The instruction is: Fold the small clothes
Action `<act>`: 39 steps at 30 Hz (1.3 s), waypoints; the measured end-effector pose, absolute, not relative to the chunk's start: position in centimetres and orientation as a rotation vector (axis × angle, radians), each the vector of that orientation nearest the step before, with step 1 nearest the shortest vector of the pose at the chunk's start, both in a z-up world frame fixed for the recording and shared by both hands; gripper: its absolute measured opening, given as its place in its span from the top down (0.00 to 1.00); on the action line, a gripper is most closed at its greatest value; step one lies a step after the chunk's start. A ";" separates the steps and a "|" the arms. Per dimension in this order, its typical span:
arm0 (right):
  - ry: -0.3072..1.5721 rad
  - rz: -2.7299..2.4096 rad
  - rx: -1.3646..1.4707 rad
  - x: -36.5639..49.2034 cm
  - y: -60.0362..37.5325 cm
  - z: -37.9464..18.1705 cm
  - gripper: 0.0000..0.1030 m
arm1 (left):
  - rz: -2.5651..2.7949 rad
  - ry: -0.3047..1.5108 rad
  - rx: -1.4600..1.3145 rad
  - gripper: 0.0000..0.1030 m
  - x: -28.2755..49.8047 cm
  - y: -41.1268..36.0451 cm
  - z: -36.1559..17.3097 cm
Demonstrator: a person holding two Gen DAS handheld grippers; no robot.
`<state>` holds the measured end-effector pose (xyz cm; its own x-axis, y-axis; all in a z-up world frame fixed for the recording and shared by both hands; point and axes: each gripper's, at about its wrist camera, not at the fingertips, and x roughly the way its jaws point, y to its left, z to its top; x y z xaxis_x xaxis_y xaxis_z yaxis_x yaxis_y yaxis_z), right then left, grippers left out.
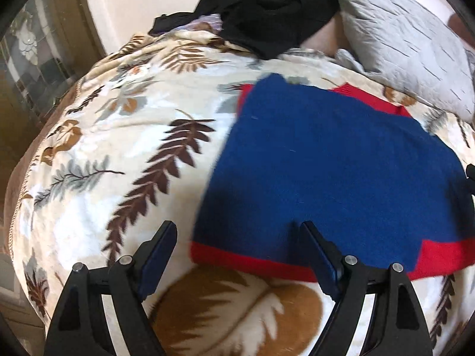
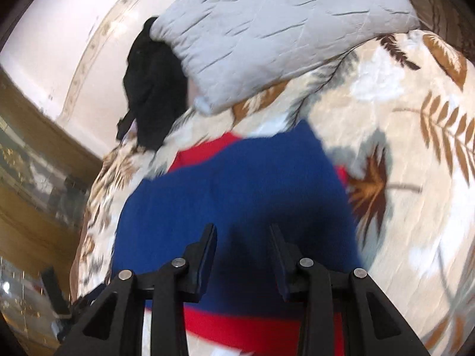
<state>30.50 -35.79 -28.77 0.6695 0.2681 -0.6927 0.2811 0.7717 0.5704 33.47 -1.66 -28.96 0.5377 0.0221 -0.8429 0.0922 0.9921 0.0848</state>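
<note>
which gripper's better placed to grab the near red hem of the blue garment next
Left. The left gripper is wide open with the corner of the red hem lying between its fingers. The right gripper hangs over the middle of the blue garment, jaws narrower.

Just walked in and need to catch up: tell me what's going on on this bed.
A person with a gripper in each hand is folding a small blue garment with red trim, laid flat on a leaf-print blanket. The left gripper hangs open over its near red hem; the right gripper, jaws apart, holds nothing above the blue cloth. A black garment and a grey pillow lie beyond.
</note>
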 end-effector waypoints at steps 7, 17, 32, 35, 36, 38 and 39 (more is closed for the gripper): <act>0.904 -0.084 0.683 35.2 -38.1 -31.7 0.63 | -0.022 1.062 0.145 0.18 34.6 -1.0 -30.5; 0.927 -0.002 0.657 33.3 -35.8 -30.1 0.50 | -0.029 1.062 0.149 0.18 34.4 -0.9 -30.4; 0.986 0.183 1.140 23.1 -34.8 -31.6 0.41 | -0.287 1.217 -0.377 0.18 30.7 2.7 -30.0; 0.995 0.123 1.235 21.1 -34.9 -33.2 0.39 | -0.326 1.232 -0.541 0.18 30.5 3.5 -30.3; 0.995 0.102 1.252 20.9 -35.0 -33.8 0.38 | -0.336 1.231 -0.585 0.18 30.4 3.5 -30.5; 0.993 0.051 1.274 20.5 -35.3 -34.5 0.38 | -0.374 1.238 -0.646 0.18 30.6 3.3 -30.9; 0.991 0.033 1.283 20.4 -35.5 -34.9 0.38 | -0.380 1.242 -0.661 0.18 30.9 3.2 -31.1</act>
<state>20.43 -35.52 -34.87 0.6070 0.5283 -0.5937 0.4879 0.3419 0.8031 30.85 3.16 -31.09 0.2959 -0.6020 -0.7417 -0.0837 0.7571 -0.6479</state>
